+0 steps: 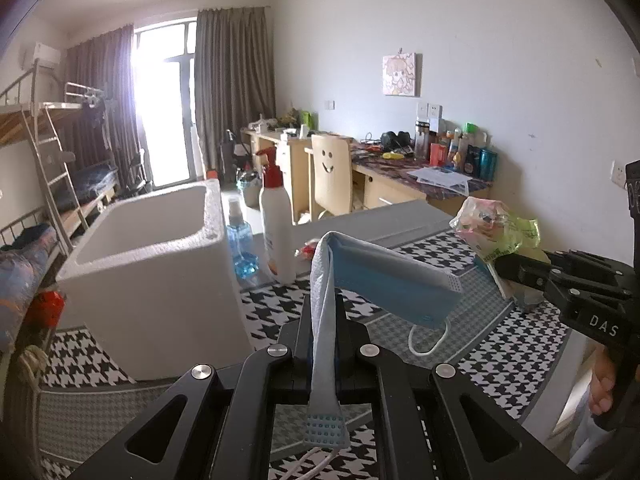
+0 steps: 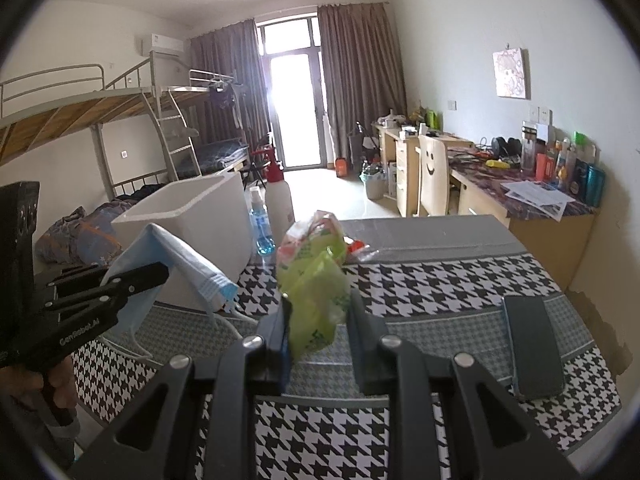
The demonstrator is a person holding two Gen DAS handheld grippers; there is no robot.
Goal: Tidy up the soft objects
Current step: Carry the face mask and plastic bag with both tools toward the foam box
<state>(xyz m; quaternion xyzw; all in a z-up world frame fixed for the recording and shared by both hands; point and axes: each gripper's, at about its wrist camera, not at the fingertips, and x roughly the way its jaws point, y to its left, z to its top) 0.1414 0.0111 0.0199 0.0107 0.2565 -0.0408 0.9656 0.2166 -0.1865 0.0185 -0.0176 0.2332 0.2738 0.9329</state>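
My left gripper is shut on a blue face mask, pinched at one folded edge. The rest of the mask hangs out to the right above the houndstooth tablecloth, ear loop dangling. The right wrist view has the same mask in the left gripper, in front of the white foam box. My right gripper is shut on a soft green and pink plastic packet, held off the table. In the left wrist view the packet sticks up from the right gripper at the right.
The open foam box stands at the table's left. Behind it are a white pump bottle and a blue bottle. A dark phone lies on the cloth at the right. A small red wrapper lies behind the packet.
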